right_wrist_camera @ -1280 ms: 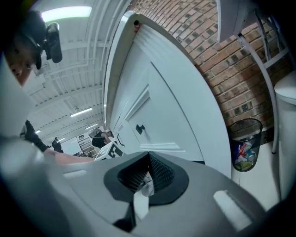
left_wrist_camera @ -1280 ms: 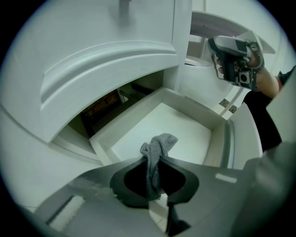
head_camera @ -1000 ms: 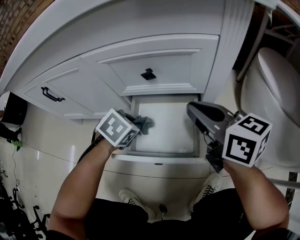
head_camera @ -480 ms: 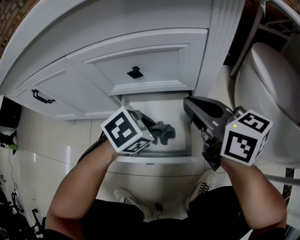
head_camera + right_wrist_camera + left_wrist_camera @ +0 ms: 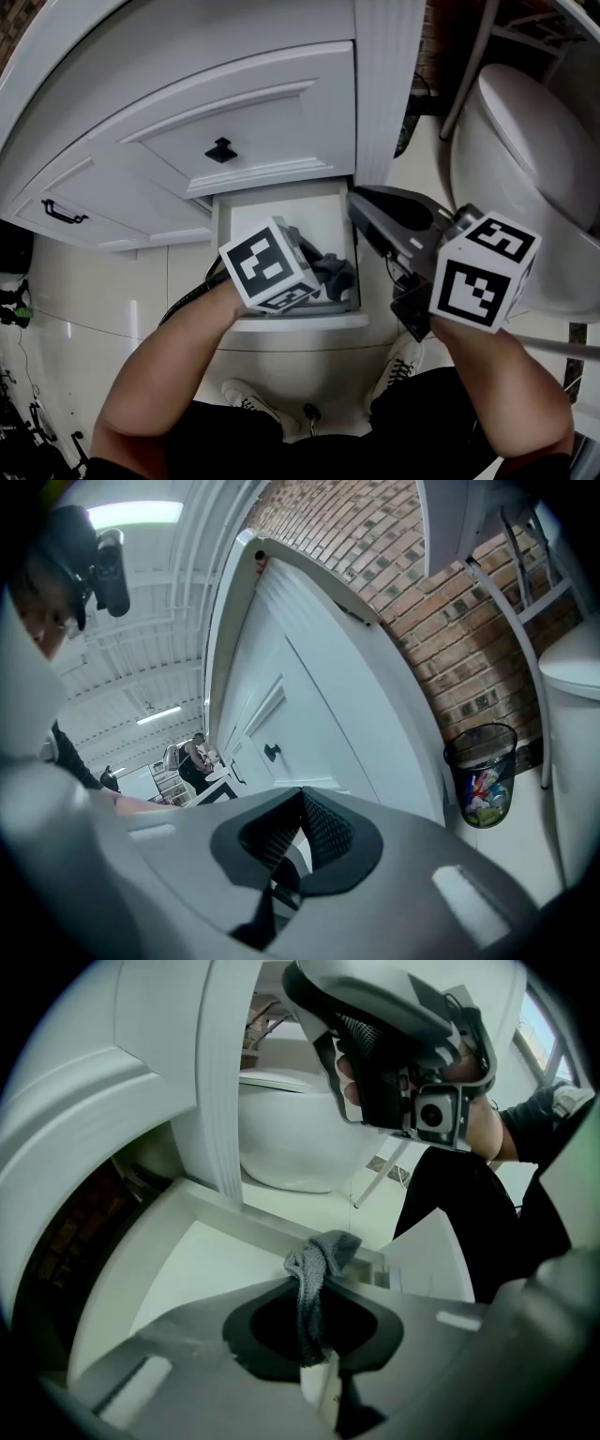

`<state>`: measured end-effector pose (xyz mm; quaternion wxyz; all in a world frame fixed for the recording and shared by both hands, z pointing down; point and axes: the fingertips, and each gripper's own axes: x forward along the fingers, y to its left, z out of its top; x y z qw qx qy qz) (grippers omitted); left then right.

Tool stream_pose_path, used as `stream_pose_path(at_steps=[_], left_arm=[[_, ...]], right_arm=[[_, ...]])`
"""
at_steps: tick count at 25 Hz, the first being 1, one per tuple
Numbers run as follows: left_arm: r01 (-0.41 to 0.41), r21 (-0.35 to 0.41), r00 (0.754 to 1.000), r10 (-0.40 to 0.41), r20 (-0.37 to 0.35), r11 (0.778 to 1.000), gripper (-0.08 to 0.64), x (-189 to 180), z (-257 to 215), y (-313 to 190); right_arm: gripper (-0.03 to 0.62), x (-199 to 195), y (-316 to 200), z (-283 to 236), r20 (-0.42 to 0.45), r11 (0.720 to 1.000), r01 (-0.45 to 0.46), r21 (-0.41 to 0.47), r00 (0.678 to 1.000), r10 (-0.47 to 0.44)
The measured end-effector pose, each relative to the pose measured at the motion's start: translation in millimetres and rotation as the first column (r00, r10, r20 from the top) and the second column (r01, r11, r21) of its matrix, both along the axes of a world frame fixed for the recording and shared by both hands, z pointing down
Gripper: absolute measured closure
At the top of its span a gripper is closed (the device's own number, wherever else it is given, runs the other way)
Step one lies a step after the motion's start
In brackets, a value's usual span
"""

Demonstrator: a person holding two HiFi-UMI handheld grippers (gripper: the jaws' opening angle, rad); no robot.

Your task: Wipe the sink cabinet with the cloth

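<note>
Our left hand-held gripper (image 5: pixel 312 1288) pinches the cloth (image 5: pixel 323 1252) at the 4 o'clock corner of the sink cabinet's (image 5: pixel 234 103) open drawer (image 5: pixel 272 211). The right hand-held gripper (image 5: pixel 300 803), at 3 o'clock, is clenched on nothing. We should press the cloth flat and sweep into the corners.

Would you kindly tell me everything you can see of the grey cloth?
The cloth is grey, with a knitted, ribbed look, bunched into a narrow twist. The left gripper is shut on it, a crumpled tuft poking past the jaw tips. It sits inside the open white drawer, near its right wall; contact there is unclear.
</note>
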<state>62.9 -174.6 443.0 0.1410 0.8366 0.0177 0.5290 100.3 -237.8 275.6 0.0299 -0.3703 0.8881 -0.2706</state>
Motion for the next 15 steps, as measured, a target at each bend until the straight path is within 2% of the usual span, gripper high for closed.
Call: stream_pose_path(at_steps=[8, 15], left_arm=[[0.002, 0.005, 0.999, -0.002, 0.050, 1.000, 0.522, -21.1, 7.5, 0.1], [0.036, 0.022, 0.995, -0.038, 0.097, 0.999, 0.522, -58.2, 10.7, -4.9]], right_arm=[[0.586, -4.8, 1.5, 3.1, -0.004, 1.000, 0.017, -0.007, 1.000, -0.017], [0.586, -12.1, 4.1, 4.3, -0.026, 1.000, 0.025, -0.008, 0.999, -0.025]])
